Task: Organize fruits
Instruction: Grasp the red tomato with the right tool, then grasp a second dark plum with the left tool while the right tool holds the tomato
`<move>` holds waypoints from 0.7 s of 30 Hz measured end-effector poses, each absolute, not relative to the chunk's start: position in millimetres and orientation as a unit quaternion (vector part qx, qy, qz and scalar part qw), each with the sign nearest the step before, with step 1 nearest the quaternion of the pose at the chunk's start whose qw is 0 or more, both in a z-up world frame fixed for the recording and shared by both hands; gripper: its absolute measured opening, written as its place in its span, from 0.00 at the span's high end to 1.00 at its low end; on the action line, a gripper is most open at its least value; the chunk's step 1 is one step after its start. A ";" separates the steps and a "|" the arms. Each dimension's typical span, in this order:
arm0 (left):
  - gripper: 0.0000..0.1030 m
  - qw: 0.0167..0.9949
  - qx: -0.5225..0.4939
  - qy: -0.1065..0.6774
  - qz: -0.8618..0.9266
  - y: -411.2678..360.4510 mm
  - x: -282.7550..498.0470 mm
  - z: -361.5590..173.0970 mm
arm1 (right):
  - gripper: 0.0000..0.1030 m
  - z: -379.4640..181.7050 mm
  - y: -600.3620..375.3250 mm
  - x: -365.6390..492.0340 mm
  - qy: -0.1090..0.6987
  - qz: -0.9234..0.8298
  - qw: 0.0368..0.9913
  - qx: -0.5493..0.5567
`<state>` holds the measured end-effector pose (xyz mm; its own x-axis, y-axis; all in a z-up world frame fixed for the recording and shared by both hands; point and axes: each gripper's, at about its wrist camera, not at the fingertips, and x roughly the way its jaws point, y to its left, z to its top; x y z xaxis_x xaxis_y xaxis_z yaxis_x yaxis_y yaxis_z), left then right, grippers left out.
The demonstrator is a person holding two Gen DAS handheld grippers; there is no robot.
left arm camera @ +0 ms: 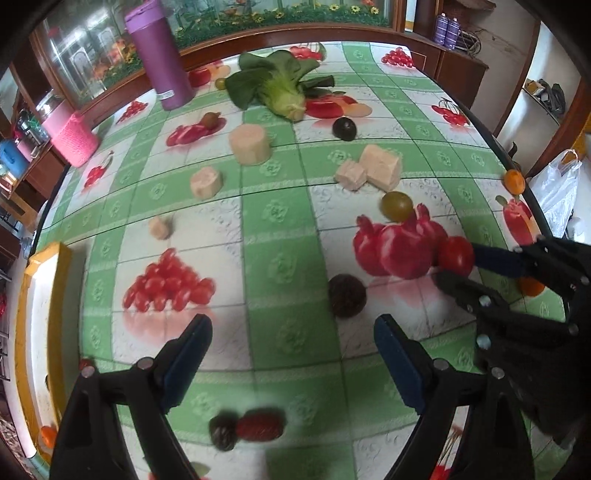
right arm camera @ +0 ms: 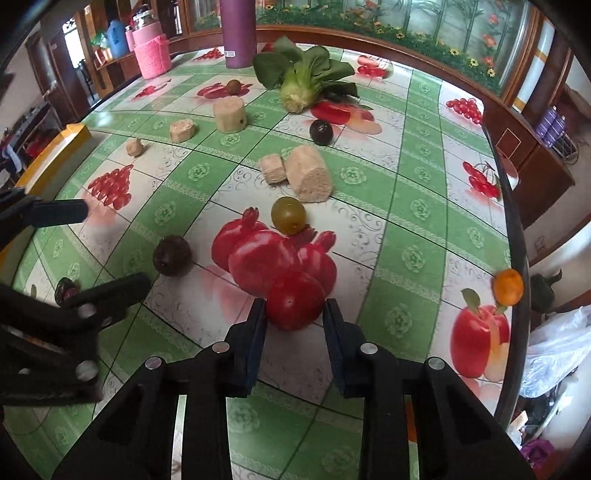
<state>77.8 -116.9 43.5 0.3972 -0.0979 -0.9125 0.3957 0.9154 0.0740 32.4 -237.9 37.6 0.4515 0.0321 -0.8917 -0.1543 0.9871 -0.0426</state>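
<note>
Right tongs (right arm camera: 293,314) set low over the surface (right arm camera: 417,206), blue pads (right arm camera: 255,343) on either side of a red tomato (right arm camera: 293,304), both close against its flanks; whether already pinching or just bracketing, cannot tell. Tomato resting on the printed pomegranate picture, just in front of a green grape-like fruit (right arm camera: 288,215). Same tomato seen from the left wrist view (left arm camera: 456,256) between the right tongs' fingers (left arm camera: 496,258).

Left tongs (left arm camera: 291,356) spread wide, released, holding nothing, hovering above the checked green-and-white cloth. Just ahead and to the right of them, a dark wrinkled round fruit (left arm camera: 347,296), sitting free. Below, between the fingers, a small dark fruit (left arm camera: 223,430) touching a red date-like one (left arm camera: 259,425), both blurred.

Farther back: a dark plum-like fruit (right arm camera: 320,132) near a head of leafy greens (right arm camera: 304,79); a small brown fruit (right arm camera: 233,86) close to the purple bottle (right arm camera: 238,31). Several pale beige chunks scattered across the middle, the biggest lying on its side (right arm camera: 308,179) with a smaller piece (right arm camera: 272,169) touching it, a cylinder (right arm camera: 229,114) standing upright well to the left. An orange citrus (right arm camera: 508,287) at the right edge of the surface. A yellow-rimmed tray (left arm camera: 46,288) at the left edge, with an orange fruit (left arm camera: 48,435) at its near end. A pink knitted-sleeve jar (right arm camera: 151,51) at the far left corner.
</note>
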 end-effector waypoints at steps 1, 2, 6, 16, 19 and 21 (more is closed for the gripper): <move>0.16 0.824 0.142 0.528 -0.151 -121.2 80.1 41.0 | 0.72 38.4 -241.1 30.5 0.521 0.054 0.850 -0.056; 0.24 0.824 0.142 0.527 -0.153 -125.3 81.9 38.3 | 0.72 39.3 -244.7 27.1 0.522 0.051 0.850 -0.055; 0.61 0.815 0.117 0.537 -0.181 -135.5 87.1 24.9 | 0.72 40.7 -253.8 15.1 0.529 0.048 0.846 -0.050; 0.75 0.822 0.042 0.525 -0.215 -98.1 58.9 48.7 | 0.72 68.4 -256.7 -18.7 0.511 0.043 0.858 -0.041; 0.75 0.828 0.028 0.521 -0.208 -74.7 47.8 59.3 | 0.72 80.2 -251.6 -27.7 0.502 0.046 0.863 -0.039; 0.75 0.830 0.024 0.518 -0.203 -59.2 41.8 64.9 | 0.72 86.7 -244.6 -34.5 0.496 0.047 0.866 -0.043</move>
